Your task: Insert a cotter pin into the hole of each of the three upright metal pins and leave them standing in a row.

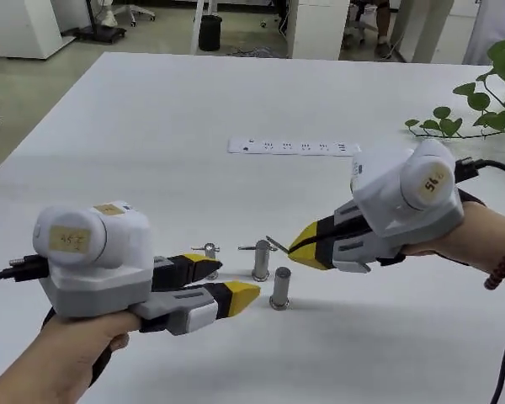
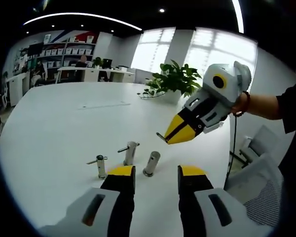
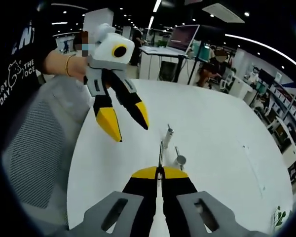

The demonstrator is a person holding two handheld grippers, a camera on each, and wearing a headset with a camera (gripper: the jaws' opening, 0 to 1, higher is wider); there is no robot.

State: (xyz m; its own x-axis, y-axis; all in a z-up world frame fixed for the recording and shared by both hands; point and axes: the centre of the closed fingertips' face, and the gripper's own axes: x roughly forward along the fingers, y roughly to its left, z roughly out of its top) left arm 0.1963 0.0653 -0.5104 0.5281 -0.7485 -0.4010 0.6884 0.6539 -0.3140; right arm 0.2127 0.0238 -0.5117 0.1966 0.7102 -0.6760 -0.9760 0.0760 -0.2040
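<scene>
Three metal pins (image 1: 261, 263) stand upright, close together, on a white table (image 1: 151, 151). Two of them already carry fitted cotter pins (image 1: 205, 248) through their tops. The third, a bare pin (image 1: 279, 288), stands nearest the person. The right gripper (image 1: 296, 245) is clamped on a loose cotter pin (image 3: 161, 153), whose long axis runs straight out past the tips towards the row. The bare pin sits just below that tip and slightly to its side, so the cotter pin probably needs to drop and line up crosswise with the hole. The left gripper (image 1: 223, 282) is spread wide with nothing in it. One yellow tip is just beside the bare pin, so this gripper is the nearer one and looks placed to steady it.
</scene>
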